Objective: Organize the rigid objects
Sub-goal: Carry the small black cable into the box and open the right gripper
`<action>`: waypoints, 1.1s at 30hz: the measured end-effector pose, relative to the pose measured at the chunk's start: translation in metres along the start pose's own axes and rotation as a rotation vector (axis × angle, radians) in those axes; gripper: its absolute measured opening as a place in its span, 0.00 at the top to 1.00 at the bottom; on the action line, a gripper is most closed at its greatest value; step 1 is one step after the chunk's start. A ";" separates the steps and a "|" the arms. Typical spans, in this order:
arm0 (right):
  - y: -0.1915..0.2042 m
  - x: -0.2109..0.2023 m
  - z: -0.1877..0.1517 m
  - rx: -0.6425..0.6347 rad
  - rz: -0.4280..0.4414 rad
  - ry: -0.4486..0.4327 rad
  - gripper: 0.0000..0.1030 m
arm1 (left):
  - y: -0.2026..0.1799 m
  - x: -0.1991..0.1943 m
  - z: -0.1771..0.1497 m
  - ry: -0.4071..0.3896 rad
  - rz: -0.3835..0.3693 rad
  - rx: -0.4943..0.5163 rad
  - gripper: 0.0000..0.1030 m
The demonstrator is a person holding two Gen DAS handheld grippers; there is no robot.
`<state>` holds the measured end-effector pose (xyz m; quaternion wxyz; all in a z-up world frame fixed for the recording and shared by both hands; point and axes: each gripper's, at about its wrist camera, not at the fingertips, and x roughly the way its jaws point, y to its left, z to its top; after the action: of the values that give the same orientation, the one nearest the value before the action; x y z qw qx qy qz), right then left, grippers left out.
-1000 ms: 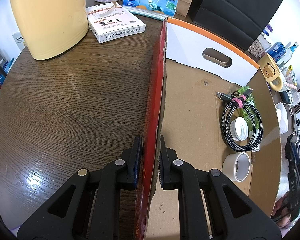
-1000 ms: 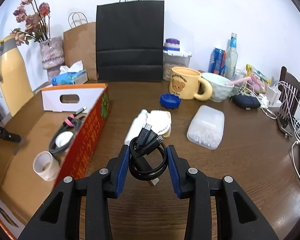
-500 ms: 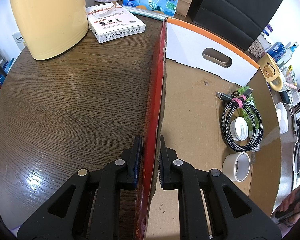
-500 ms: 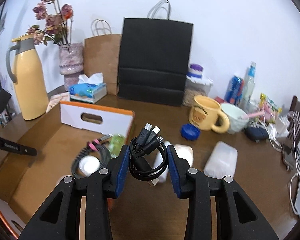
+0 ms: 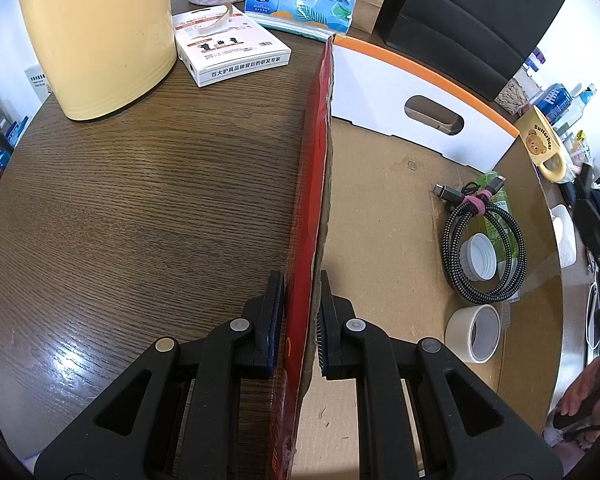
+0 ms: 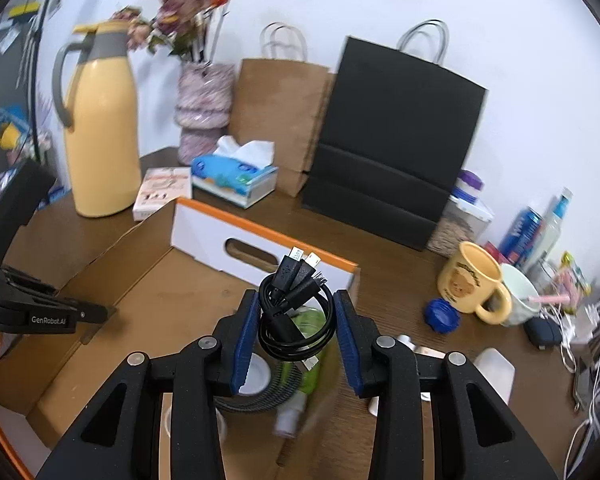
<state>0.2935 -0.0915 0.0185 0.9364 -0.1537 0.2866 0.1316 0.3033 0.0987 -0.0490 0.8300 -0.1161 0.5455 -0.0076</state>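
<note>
the right tongs (image 6: 296,322) hold a coiled black cable (image 6: 296,316) between their blue pads, its plugs sticking up, and it hangs over the open cardboard box (image 5: 384,208). the left tongs (image 5: 300,328) are closed on the box's red side wall (image 5: 314,184), pinning it upright so the box does not slide on the tabletop (image 5: 148,200).

to do this step well, lower the cable toward bare cardboard, not onto what already lies there: a braided cable (image 5: 484,248) coiled around a white lid (image 5: 478,254), a green packet (image 5: 500,216) under them, and a tape roll (image 5: 476,332) just beside. the open floor toward the white end panel (image 5: 420,92) looks the better spot. the right wrist view is blurred low down, so how high the coil hangs over those things is hard to judge; descend slowly and part the pads only once it rests. keep the left grip firm throughout.
</note>
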 end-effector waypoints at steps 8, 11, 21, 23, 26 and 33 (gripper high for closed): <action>0.015 0.020 -0.006 -0.041 0.007 0.064 0.60 | 0.000 0.000 0.000 0.000 0.000 0.000 0.90; 0.015 0.018 -0.006 -0.043 0.002 0.058 0.60 | 0.000 0.000 0.000 0.000 -0.001 -0.001 0.90; 0.014 0.019 -0.006 -0.031 -0.004 0.066 0.59 | 0.000 0.000 0.000 0.001 -0.001 -0.001 0.90; 0.013 0.020 -0.007 -0.028 -0.006 0.069 0.59 | 0.000 0.000 0.000 0.000 0.000 -0.001 0.90; 0.013 0.021 -0.007 -0.027 -0.015 0.074 0.58 | 0.000 0.000 0.000 0.000 -0.001 -0.001 0.90; 0.009 0.016 -0.007 0.000 -0.027 0.062 0.17 | 0.000 0.000 0.000 0.000 -0.001 -0.001 0.90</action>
<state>0.2998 -0.0835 0.0016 0.9287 -0.1616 0.3135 0.1144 0.3036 0.0986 -0.0491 0.8298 -0.1166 0.5457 -0.0077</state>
